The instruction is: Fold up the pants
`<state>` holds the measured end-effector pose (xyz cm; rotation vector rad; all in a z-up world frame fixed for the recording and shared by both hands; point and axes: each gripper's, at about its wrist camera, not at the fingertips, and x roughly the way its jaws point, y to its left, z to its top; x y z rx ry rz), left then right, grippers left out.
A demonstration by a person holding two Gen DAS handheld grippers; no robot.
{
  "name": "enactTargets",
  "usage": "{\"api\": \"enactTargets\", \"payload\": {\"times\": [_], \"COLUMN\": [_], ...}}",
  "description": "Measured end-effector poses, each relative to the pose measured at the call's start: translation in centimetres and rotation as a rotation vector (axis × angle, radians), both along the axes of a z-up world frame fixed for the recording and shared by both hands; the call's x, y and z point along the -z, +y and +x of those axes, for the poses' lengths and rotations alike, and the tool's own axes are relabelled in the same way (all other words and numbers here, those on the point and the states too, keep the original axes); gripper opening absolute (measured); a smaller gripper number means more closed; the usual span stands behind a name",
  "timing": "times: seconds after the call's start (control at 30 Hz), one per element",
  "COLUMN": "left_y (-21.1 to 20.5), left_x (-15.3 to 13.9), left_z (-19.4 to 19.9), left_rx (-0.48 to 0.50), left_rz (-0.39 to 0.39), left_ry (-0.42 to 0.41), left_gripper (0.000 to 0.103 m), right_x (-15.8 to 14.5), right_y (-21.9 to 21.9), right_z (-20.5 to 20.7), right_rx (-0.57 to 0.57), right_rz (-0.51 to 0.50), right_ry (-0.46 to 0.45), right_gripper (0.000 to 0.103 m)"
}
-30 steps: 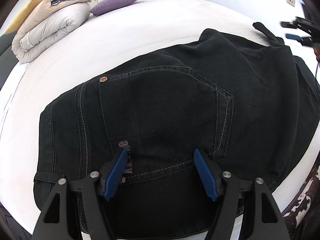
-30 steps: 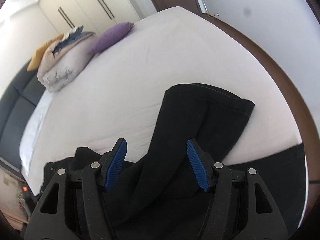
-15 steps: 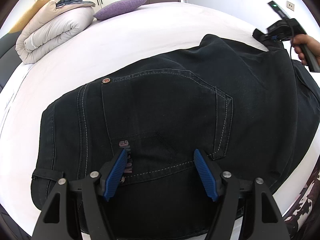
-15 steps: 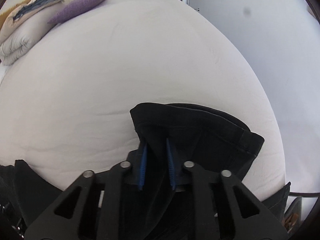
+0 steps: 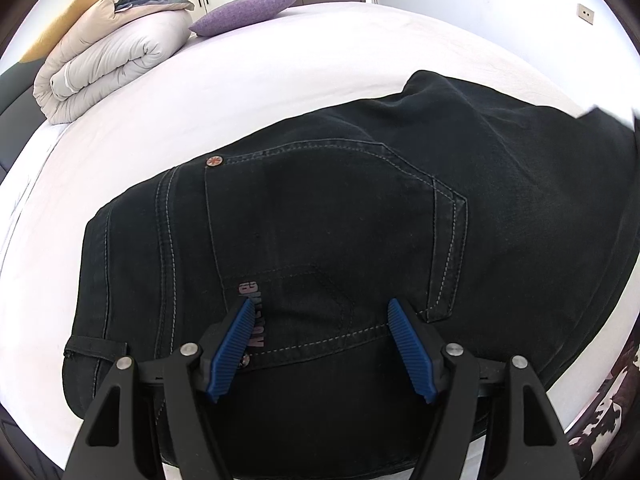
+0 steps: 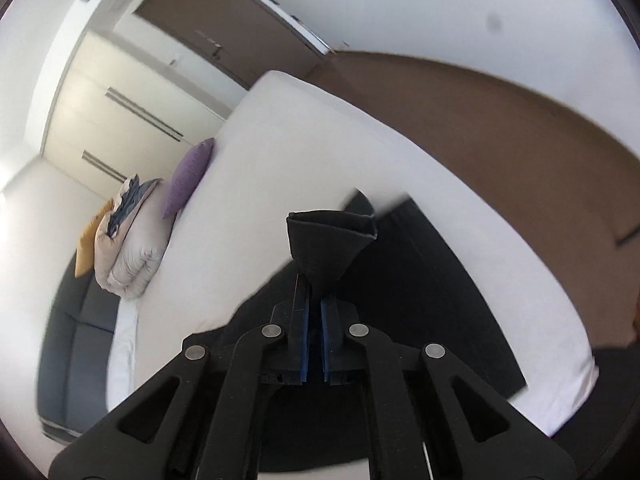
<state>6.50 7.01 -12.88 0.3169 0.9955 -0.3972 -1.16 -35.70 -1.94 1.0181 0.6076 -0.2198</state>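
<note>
The black denim pants (image 5: 340, 220) lie flat on the white-sheeted bed (image 5: 240, 92), seat side up, with the stitched back pocket (image 5: 332, 220) facing the left wrist camera. The left hand-held gripper (image 5: 320, 344) hovers over the waistband end exactly as it did a second ago, its blue ribbed fingers (image 5: 232, 348) spread wide and holding nothing.

The change is on the right. A second ago the right hand-held gripper (image 6: 315, 344) stood open over the leg end; half a second ago it had pinched down on the cloth while that still lay on the sheet. Now its jaws are nearly together on the bunched cuff end of the pants (image 6: 330, 240), and that end stands up above the bed, fanning out past the fingertips. The right view is blurred and tilted, which suggests the hand is swinging.

So the fold looks under way: probably the leg end is being carried toward the waistband. The rolled beige duvet (image 5: 108, 60) and purple cushion (image 5: 248, 12) sit well apart at the far end.
</note>
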Motion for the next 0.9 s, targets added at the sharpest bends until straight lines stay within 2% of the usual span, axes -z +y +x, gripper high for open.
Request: {"api": "enactTargets", "payload": {"times": [0.03,0.07,0.13,0.17,0.2,0.3,0.43,0.5,0.6,0.73,0.83,0.87,0.9], "left_y": [-0.1,-0.1,-0.5,-0.6,-0.8,-1.2,-1.6,-1.7,-1.8,-1.5,-1.2,-1.1,-1.0], "left_x": [0.0,-0.1,-0.1,-0.2,-0.2,-0.2,-0.2,-0.2,-0.1,0.0,0.2,0.3,0.3], "left_z": [0.1,0.1,0.3,0.4,0.5,0.8,1.0,1.1,1.3,1.5,1.4,1.3,1.3], "left_rx": [-0.001,-0.003,-0.009,-0.012,-0.015,-0.025,-0.039,-0.045,-0.051,-0.058,-0.059,-0.059,-0.058], "left_rz": [0.002,0.005,0.014,0.018,0.022,0.03,0.036,0.037,0.037,0.029,0.024,0.023,0.023], "left_ry": [0.002,0.004,0.007,0.009,0.01,0.016,0.02,0.019,0.019,0.014,0.01,0.009,0.009], "left_gripper": [0.072,0.072,0.072,0.072,0.072,0.072,0.073,0.073,0.073,0.073,0.073,0.073,0.073], "right_x": [1.7,3.2,5.5,6.0,6.1,6.2,5.0,5.0,5.8,5.7,7.2,7.4,7.6], "right_y": [-0.4,-0.7,-0.9,-0.8,-0.5,0.8,2.6,3.7,4.0,3.3,2.3,2.1,1.9], "right_z": [-1.5,-3.1,-6.6,-7.9,-8.9,-9.7,-6.3,-4.0,-3.6,-2.1,-1.0,-0.8,-0.3], "right_rx": [0.026,0.059,0.157,0.201,0.234,0.224,0.15,0.128,0.144,0.162,0.197,0.205,0.21], "right_rz": [0.044,0.086,0.157,0.173,0.182,0.189,0.199,0.222,0.221,0.188,0.26,0.276,0.281], "right_ry": [0.032,0.057,0.053,0.033,0.012,-0.063,-0.086,-0.063,0.002,-0.019,-0.04,-0.055,-0.062], "right_gripper": [0.011,0.019,0.041,0.062,0.07,0.071,0.071,0.071,0.071,0.071,0.069,0.064,0.05]}}
